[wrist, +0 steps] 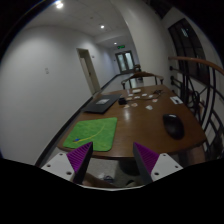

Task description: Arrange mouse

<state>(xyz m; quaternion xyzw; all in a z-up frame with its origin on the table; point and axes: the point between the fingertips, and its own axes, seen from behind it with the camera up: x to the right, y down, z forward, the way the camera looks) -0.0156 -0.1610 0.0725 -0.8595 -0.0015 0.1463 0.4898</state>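
Note:
A black mouse (173, 126) lies on the brown wooden table (140, 112), ahead of my fingers and to the right. A green mat (91, 132) lies on the table just ahead of my left finger. My gripper (111, 158) hangs above the table's near edge, open, with nothing between its purple pads (78, 157). It is well short of the mouse.
A dark laptop or pad (99, 103) lies further along the table on the left. Small white cards (150, 97) and a dark object (124, 100) are scattered beyond. A railing (195, 85) runs along the right. Chairs stand at the far end near a door.

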